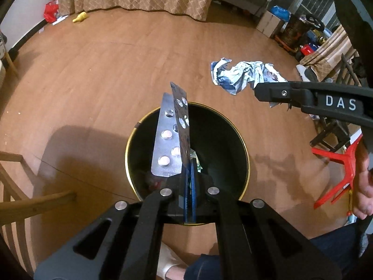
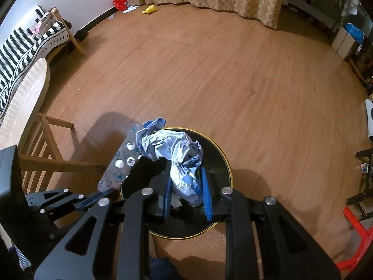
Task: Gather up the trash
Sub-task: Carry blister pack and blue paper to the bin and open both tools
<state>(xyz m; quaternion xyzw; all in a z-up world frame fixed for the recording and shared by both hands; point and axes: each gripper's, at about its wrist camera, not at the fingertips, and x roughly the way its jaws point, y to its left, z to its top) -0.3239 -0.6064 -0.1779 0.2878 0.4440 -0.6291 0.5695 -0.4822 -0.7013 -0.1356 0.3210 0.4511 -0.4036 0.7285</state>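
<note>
1. The bin's [image 1: 235, 135] near rim lay behind the left claw [image 1: 190, 182], and its dark bottom showed only a few scraps too dim to name.
2. In the right wrist view the crumpled wrapper [image 2: 172, 149] covered much of the bin's [image 2: 223, 163] mouth and the far end of the blister packs [image 2: 119, 163].
3. The right claw [image 2: 186, 191] was closed on the wrapper; its fingertips were buried in the folds.
4. The print on the wrapper [image 1: 242, 74] was too small to read.
5. The red stool [image 1: 335, 175] was cut off by the right edge.
6. The clutter [image 1: 303, 37] by the far wall was too small to sort.
</note>
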